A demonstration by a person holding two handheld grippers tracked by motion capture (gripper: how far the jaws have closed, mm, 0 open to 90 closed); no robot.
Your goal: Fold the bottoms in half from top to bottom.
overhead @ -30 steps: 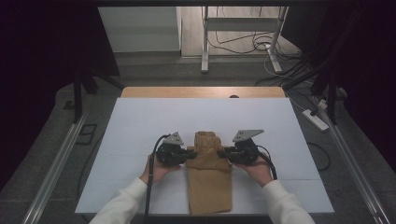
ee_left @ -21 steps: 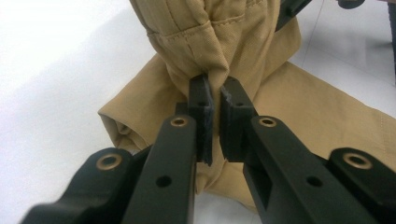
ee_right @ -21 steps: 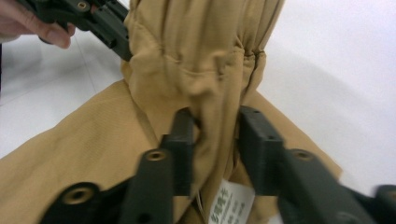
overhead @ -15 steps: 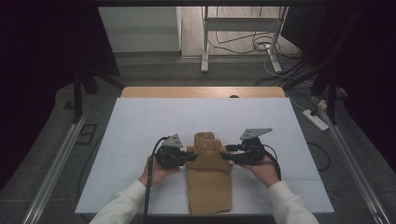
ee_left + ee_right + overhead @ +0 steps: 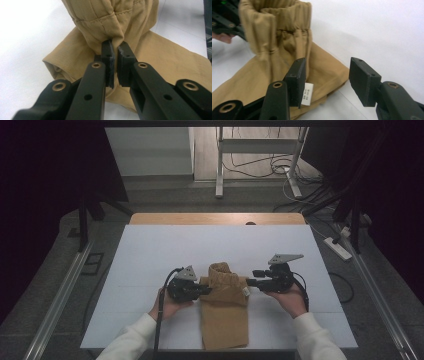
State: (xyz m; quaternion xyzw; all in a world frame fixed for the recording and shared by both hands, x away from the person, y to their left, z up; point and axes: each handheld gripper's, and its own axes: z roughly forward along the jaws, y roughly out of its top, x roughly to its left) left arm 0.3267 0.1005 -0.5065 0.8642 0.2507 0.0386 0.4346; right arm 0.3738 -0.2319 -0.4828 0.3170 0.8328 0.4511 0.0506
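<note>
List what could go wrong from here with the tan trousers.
1. The right gripper has just been opening, with no cloth between its jaws, so the raised waistband hangs from the left gripper alone and may flop sideways.
2. That left pinch takes a small bunch of cloth; a tug might slip it free.
3. The white label beside the right jaw could snag.

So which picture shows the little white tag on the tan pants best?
The right gripper view: the small white label on the tan cloth trousers sits close, with faint print. The high view shows it as a white speck. The left gripper view gives folded cloth, no label.
</note>
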